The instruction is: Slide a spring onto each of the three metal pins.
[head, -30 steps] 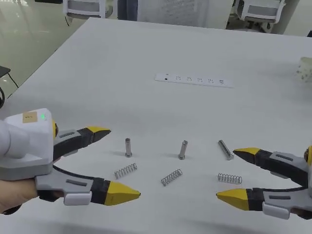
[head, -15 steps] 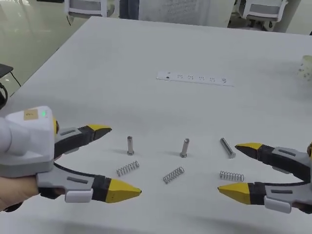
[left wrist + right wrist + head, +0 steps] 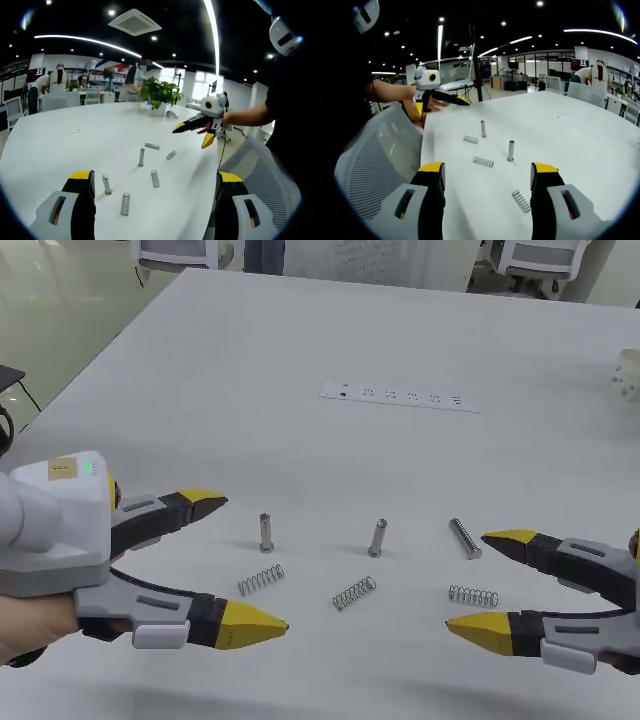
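Three metal pins lie in a row on the white table: the left pin (image 3: 265, 532) and the middle pin (image 3: 377, 537) stand upright, while the right pin (image 3: 465, 538) lies on its side. In front of each is a loose spring: the left spring (image 3: 260, 580), the middle spring (image 3: 354, 592) and the right spring (image 3: 472, 595). My left gripper (image 3: 240, 562) hovers open just left of the left pin and spring. The right gripper (image 3: 478, 582) hangs open around the right spring's end, above the table. Neither holds anything. The left gripper view has the upright pin (image 3: 106, 184) nearest.
A white power strip (image 3: 398, 397) lies farther back on the table (image 3: 300, 340). A small white object (image 3: 627, 375) sits at the far right edge. Office chairs (image 3: 180, 255) stand beyond the far end. A grey mesh chair (image 3: 375, 165) is beside me.
The head camera has drifted slightly. Both grippers, the pins and the springs keep their places.
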`<state>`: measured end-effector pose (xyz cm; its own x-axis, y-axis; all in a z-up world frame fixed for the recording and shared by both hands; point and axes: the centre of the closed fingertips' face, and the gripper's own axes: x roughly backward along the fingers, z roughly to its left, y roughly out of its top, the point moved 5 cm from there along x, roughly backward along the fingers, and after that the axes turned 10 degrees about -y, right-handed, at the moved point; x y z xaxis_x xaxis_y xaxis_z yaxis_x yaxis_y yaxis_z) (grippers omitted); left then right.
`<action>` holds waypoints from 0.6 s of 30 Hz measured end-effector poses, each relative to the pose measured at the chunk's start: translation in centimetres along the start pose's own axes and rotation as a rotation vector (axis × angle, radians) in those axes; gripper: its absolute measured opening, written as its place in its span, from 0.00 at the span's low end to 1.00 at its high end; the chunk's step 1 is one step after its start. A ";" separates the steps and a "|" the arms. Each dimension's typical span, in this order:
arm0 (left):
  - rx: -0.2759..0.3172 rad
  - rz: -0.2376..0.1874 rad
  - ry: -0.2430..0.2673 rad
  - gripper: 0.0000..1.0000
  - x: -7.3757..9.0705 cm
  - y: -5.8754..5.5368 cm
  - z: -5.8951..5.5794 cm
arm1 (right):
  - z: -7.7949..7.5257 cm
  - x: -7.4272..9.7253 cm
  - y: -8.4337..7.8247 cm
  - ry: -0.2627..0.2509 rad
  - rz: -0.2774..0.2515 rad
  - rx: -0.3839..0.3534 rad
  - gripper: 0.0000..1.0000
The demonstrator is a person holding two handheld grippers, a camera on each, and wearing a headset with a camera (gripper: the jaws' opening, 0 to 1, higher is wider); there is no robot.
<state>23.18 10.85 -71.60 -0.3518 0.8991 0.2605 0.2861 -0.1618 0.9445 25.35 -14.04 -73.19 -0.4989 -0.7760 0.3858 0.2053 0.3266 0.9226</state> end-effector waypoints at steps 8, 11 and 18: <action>-0.004 0.010 -0.004 0.98 -0.1 -0.1 0.1 | -0.1 0.1 -0.1 -0.002 0.001 0.001 0.69; -0.005 0.013 -0.004 0.98 -0.1 -0.2 0.1 | 0.0 0.1 -0.3 0.001 0.002 -0.003 0.69; -0.002 0.016 -0.010 0.98 -0.4 -0.3 0.1 | 0.1 0.0 -0.7 0.009 0.011 -0.001 0.70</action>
<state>23.28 10.61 -71.98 -0.3381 0.9006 0.2732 0.2899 -0.1765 0.9406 25.08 -14.23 -73.80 -0.4893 -0.7770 0.3960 0.2113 0.3350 0.9182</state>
